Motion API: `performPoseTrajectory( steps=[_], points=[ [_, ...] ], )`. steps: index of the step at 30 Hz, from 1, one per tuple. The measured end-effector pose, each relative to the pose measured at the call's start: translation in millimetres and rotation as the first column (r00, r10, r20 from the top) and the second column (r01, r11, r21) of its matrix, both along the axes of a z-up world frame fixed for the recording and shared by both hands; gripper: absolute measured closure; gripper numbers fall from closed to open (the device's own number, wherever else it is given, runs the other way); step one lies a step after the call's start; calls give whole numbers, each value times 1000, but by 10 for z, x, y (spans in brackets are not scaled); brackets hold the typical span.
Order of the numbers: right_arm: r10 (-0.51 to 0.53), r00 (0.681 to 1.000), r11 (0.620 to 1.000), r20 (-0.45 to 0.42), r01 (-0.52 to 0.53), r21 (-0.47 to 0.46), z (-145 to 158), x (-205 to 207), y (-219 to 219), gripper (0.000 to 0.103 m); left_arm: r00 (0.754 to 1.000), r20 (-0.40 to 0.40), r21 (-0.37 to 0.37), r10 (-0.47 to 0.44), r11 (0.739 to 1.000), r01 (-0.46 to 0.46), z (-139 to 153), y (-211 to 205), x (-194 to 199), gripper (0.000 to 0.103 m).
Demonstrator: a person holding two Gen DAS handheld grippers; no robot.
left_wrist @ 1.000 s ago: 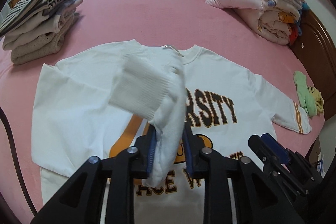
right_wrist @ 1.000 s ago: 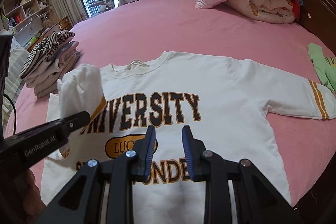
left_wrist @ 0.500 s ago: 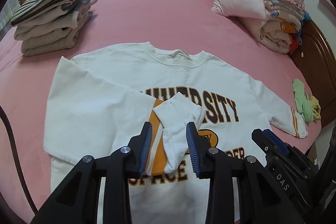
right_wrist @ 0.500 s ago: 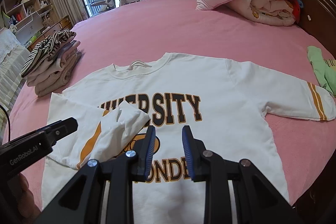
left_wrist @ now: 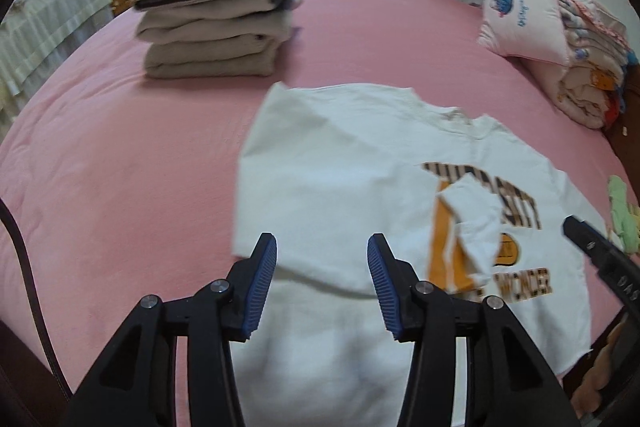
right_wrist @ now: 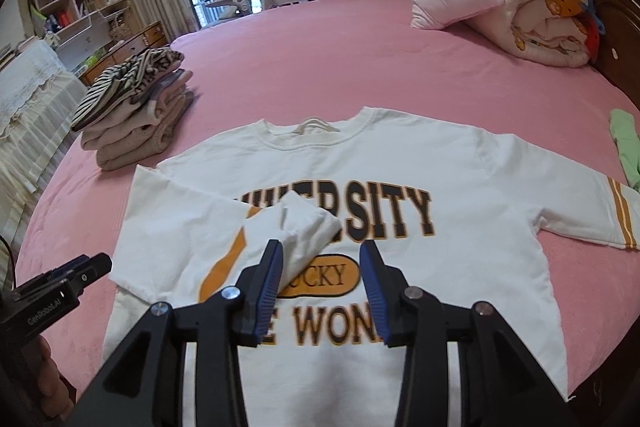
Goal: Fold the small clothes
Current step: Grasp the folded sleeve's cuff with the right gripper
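With the white sweatshirt (right_wrist: 400,171) laid flat, print up, on the pink bed (right_wrist: 320,59), one sleeve (right_wrist: 296,227) is seen folded across the chest lettering. The left gripper (left_wrist: 322,255) has just been opened; nothing is held, blue pads apart above the sweatshirt's edge. The right gripper (right_wrist: 322,263) has likewise been opened, empty, over the print. Folded clothes (right_wrist: 132,107) are stacked well apart.

Both claws hang over the sweatshirt (right_wrist: 460,163), tilted downward. The left claw (left_wrist: 322,281) and right claw (right_wrist: 321,289) have just been opening, nothing between their jaws.
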State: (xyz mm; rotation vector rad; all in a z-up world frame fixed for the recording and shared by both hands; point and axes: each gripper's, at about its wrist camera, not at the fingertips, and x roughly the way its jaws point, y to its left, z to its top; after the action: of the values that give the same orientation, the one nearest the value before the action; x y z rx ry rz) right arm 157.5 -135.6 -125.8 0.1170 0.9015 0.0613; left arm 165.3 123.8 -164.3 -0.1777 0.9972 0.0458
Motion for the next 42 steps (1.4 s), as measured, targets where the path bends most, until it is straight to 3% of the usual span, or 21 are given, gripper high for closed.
performPoseTrajectory(
  steps=[4, 13, 19, 22, 24, 25, 29, 33, 38, 42],
  points=[
    [65, 998, 997, 13, -65, -46, -24, 91, 253, 51, 997, -43, 10, 58, 998, -58, -232, 275, -44, 56],
    [171, 982, 964, -84, -184, -194, -452, 568, 829, 50, 989, -101, -32, 106, 993, -110, -555, 592, -87, 56],
    [153, 968, 924, -201, -212, -318, -868, 809, 1014, 50, 988, -118, -56, 102, 992, -109, -664, 668, -46, 55],
    [127, 967, 904, -219, -204, -377, -958, 819, 1024, 50, 988, -120, -61, 97, 993, -105, -696, 672, -18, 54],
    [126, 966, 906, -224, -204, -372, -957, 819, 999, 52, 988, -121, -62, 97, 992, -105, -718, 670, 9, 52],
    [113, 969, 908, -221, -191, -372, -944, 822, 976, 63, 988, -120, -63, 97, 992, -105, -725, 668, 18, 51],
    [71, 975, 955, -209, -127, -266, -816, 836, 775, 71, 990, -117, -67, 84, 994, -92, -720, 620, 48, 51],
    [7, 991, 993, -136, -23, -118, -505, 805, 411, 77, 991, -116, -68, 63, 995, -71, -710, 555, 44, 51],
    [-61, 998, 997, -12, 61, 38, -80, 724, -52, 77, 992, -121, -57, 48, 997, -55, -708, 459, 37, 50],
    [-125, 989, 989, 80, 118, 86, 120, 661, -290, 79, 992, -118, -54, 45, 997, -52, -713, 376, 91, 50]
  ],
)
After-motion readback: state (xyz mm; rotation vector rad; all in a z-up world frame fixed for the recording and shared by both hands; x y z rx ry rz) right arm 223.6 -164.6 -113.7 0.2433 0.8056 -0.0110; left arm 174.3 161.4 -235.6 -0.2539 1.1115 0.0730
